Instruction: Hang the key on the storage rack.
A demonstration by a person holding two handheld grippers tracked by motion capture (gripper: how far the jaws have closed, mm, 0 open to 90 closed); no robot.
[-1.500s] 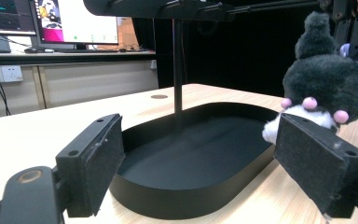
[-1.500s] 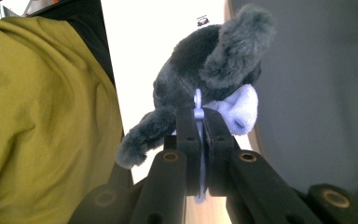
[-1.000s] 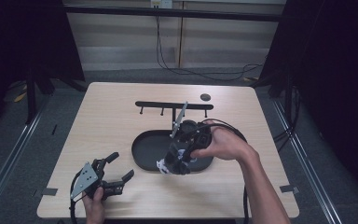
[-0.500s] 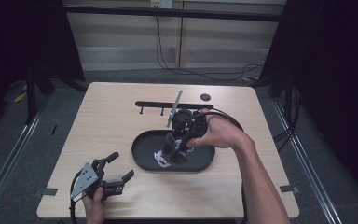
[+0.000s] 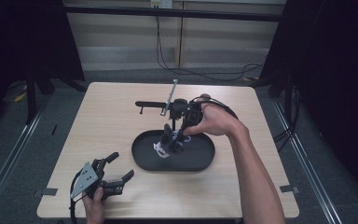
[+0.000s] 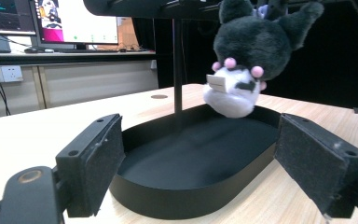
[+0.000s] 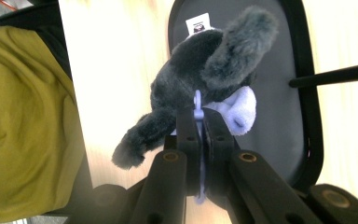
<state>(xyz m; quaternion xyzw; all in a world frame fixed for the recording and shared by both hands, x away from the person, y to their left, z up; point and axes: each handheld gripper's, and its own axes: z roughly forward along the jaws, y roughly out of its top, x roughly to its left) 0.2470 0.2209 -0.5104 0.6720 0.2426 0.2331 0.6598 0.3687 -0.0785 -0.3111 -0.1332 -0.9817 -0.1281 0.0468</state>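
- The plush toy [image 7: 200, 88] carries a white tag [image 7: 198, 23] with a small dark print on it; the print is too small to read. In the left gripper view a white label sits on its pale face, also unreadable.
- The plush toy hangs upside down above the black oval tray [image 5: 140, 156], clear of the tray floor, over the tray's far left part.
- It has dark grey fur, a white face with pink dots along the brow, long floppy ears and a lilac loop [image 7: 197, 105] on top.
- The right gripper [image 5: 173, 140] points down from the far side; its fingers [image 7: 189, 126] are pressed together on the lilac loop.
- The left gripper [image 5: 114, 168] rests on the tabletop [image 5: 112, 116] at the near left, just beside the tray's near left rim, its fingers [image 6: 95, 163] spread wide apart with nothing between them.
- A black stand [image 5: 149, 104] with a thin upright post rises just beyond the tray's far rim.
- The tabletop's left half and its near right corner are bare wood; the tray sits near the middle, well inside every edge.
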